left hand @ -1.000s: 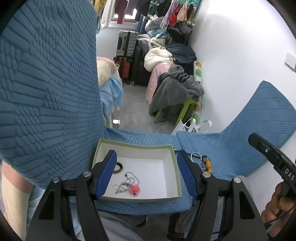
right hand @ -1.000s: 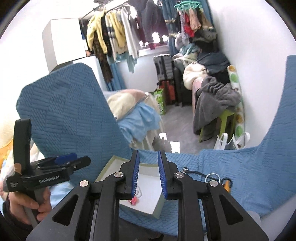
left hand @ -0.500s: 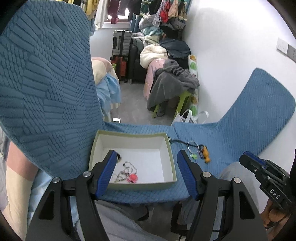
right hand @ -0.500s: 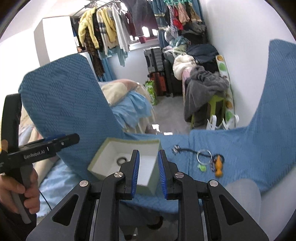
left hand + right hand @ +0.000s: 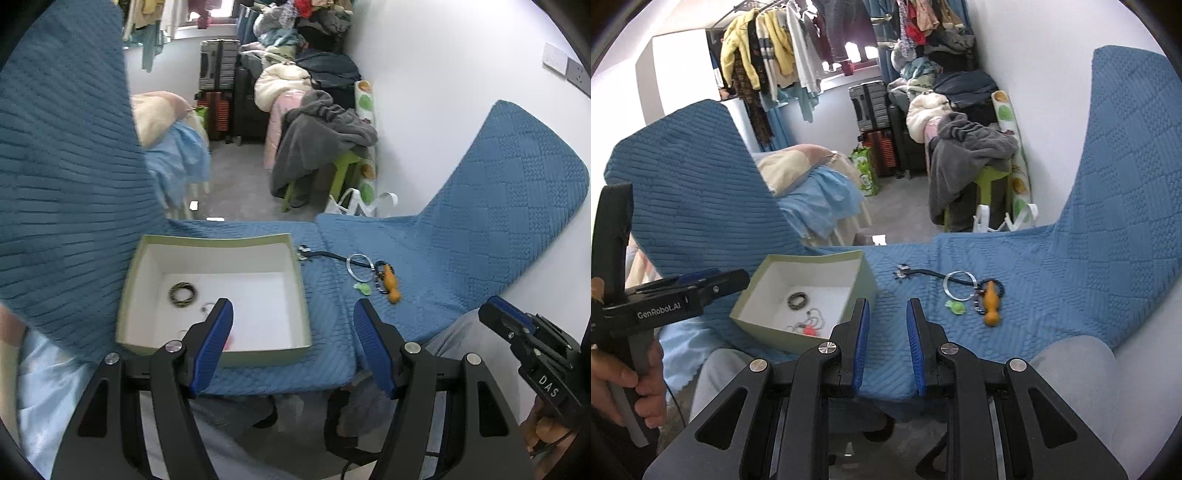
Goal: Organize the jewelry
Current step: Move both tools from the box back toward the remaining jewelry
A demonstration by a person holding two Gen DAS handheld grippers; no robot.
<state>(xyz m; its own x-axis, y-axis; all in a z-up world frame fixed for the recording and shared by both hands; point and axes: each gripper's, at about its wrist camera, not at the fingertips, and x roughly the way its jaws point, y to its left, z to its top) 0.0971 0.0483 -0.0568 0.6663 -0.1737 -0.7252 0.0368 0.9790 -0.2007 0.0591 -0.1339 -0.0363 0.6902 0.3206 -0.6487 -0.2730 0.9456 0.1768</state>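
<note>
Right wrist view: the right gripper [image 5: 886, 314] has its blue pads drawn near to each other with a narrow gap and nothing between them, hovering over the blue quilted cover [image 5: 1052, 266]. Just left of its left pad sits the pale green box [image 5: 866, 284], open at the top; inside it lie a dark ring [image 5: 798, 300] and, nearer the gripper, a thin chain with a pink charm [image 5: 809, 325]. Ahead and to the right of the right pad, loose on the cover, lie a small green piece [image 5: 955, 307], a silver hoop [image 5: 956, 283], an orange pendant [image 5: 991, 303] and a black cord with a metal clasp [image 5: 916, 273]. In the left wrist view the left gripper [image 5: 293, 332] is spread wide and empty, its left pad over the near part of the box interior and its right pad over bare cover; the same loose cluster lies beyond its right pad. Judging by this, the job looks partly done: two pieces are boxed, and the cluster on the cover is what remains. The orange pendant's long axis runs from far-left to near-right as the right gripper sees it, with the rounded knob at the near end and the other end up among dark beads beside the hoop. The cord runs mostly crosswise, its clasp pointing toward the box and its other end reaching the hoop.
</note>
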